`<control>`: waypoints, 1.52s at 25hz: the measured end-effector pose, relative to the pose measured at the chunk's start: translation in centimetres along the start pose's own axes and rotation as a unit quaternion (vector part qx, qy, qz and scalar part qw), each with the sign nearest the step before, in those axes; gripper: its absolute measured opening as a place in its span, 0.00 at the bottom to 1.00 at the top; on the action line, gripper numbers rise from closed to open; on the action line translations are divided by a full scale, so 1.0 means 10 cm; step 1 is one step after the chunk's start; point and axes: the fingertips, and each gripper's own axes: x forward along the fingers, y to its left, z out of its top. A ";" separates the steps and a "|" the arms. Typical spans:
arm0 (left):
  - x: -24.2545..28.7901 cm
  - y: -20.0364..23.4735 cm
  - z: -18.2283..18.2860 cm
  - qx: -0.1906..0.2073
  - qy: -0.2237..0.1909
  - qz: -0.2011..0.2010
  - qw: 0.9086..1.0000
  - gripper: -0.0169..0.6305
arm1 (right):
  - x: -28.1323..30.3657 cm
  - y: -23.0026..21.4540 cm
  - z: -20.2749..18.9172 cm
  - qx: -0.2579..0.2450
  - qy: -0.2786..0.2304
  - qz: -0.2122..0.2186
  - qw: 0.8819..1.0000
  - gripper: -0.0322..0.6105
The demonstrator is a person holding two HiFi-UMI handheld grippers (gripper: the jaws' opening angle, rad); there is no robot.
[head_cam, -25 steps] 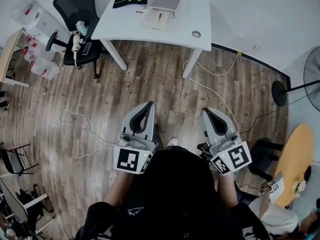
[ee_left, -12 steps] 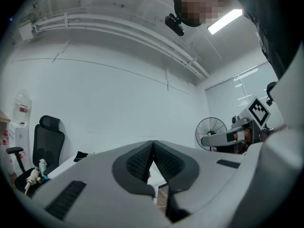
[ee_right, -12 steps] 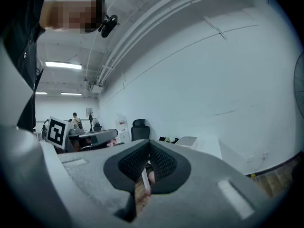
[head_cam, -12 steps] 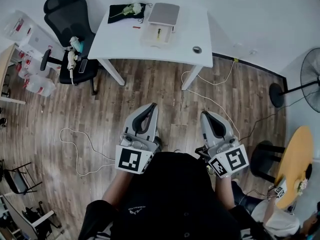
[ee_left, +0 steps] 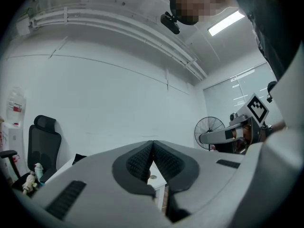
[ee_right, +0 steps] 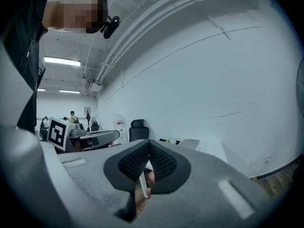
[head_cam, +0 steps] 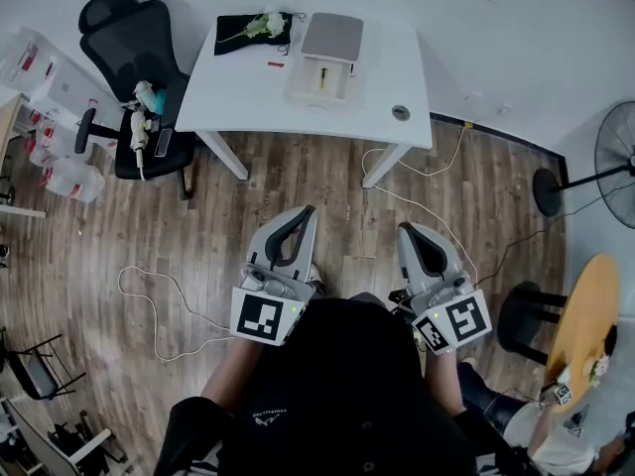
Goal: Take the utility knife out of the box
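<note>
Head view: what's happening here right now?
A person stands on the wooden floor, short of the white table, holding a grey two-jaw gripper in each hand. The left gripper and right gripper are both shut and empty. The shallow pale box on the table, with a small yellowish item inside, is untouched.

The head view looks steeply down from high over the floor, the left gripper and right gripper close beneath. Each gripper view faces level toward the far wall; all three share the distant table and chair.
</note>
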 end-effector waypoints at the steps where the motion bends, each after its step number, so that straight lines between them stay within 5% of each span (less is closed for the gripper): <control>1: 0.00 0.05 -0.01 0.000 0.000 0.001 1.000 0.03 | 0.05 0.01 0.00 0.000 -0.001 0.000 1.000 0.06; 14: 0.10 0.53 -0.04 -0.009 0.006 0.021 1.000 0.03 | 0.48 -0.10 -0.01 0.006 0.015 -0.004 1.000 0.06; 21: 0.21 0.82 -0.08 0.021 0.017 0.058 0.998 0.03 | 0.83 -0.30 0.02 0.004 0.018 0.027 0.999 0.06; 38: 1.56 1.42 -0.17 0.027 0.032 0.110 0.993 0.03 | 2.10 -1.35 0.28 0.004 0.030 0.094 0.995 0.06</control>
